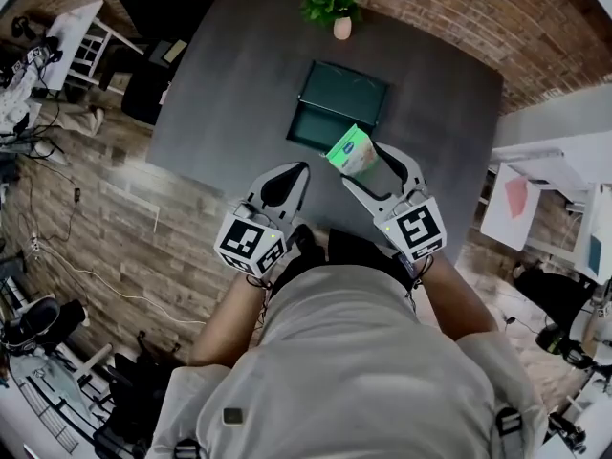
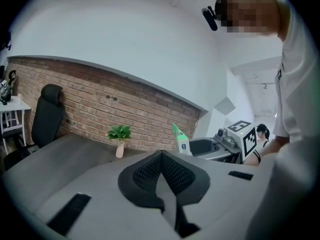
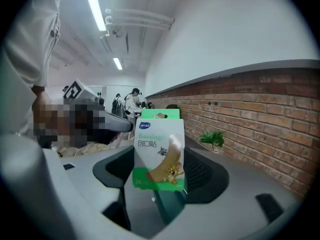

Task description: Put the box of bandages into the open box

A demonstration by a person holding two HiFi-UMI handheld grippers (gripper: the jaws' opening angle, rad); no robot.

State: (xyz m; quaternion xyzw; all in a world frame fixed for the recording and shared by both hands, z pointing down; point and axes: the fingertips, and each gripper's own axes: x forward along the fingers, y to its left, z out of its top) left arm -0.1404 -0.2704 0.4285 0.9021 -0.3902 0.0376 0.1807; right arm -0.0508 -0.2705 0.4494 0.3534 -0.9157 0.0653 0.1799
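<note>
the right gripper's (image 1: 367, 164) jaws were clenched on the bandage box (image 3: 159, 149) – upright, green tab on top. in the head view it sat at the near right corner of the open box (image 1: 349, 89), not inside it. the left gripper (image 1: 291, 176) – jaws pressed together on nothing – hung beside it over the table (image 1: 225, 84).

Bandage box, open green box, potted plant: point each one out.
bandage box (image 3: 159, 149), right gripper view, printed front face.
open green box (image 1: 320, 128), head view, bare inner surface of its near half.
potted plant (image 1: 332, 1), head view, leaves.
</note>
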